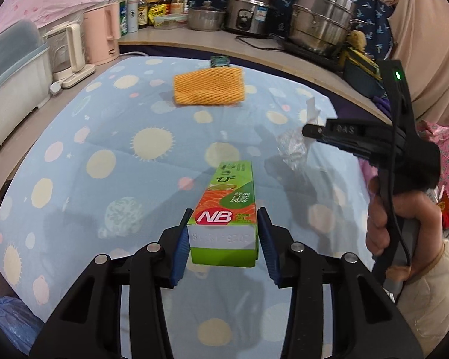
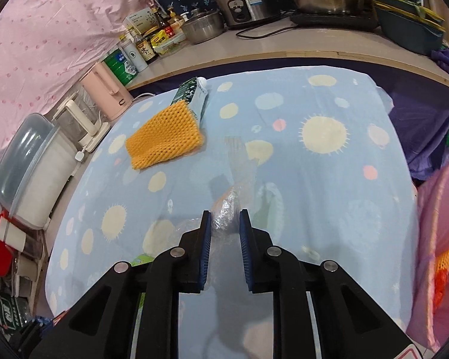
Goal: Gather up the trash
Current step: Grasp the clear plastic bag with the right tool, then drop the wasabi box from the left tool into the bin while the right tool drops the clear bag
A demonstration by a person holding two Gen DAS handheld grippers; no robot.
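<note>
A green and orange NB carton point(image 1: 227, 209) sits between the blue pads of my left gripper point(image 1: 224, 224), held above the blue spotted cloth point(image 1: 119, 179). My right gripper point(image 2: 224, 224) is shut on a crumpled clear plastic wrapper point(image 2: 224, 212); it also shows in the left wrist view point(image 1: 293, 146), where the right gripper point(image 1: 311, 130) hangs above the cloth. An orange foam net point(image 1: 208, 86) lies at the far side of the cloth, also in the right wrist view point(image 2: 164, 134), with a small milk carton point(image 2: 194, 95) behind it.
A pink kettle point(image 1: 101, 36), a white blender point(image 1: 68, 53) and a lidded bin point(image 1: 12, 71) stand at the left. Pots point(image 1: 323, 18), a rice cooker point(image 1: 248, 12) and bottles point(image 1: 140, 9) line the back counter. A pink bag point(image 2: 440, 254) hangs at the right.
</note>
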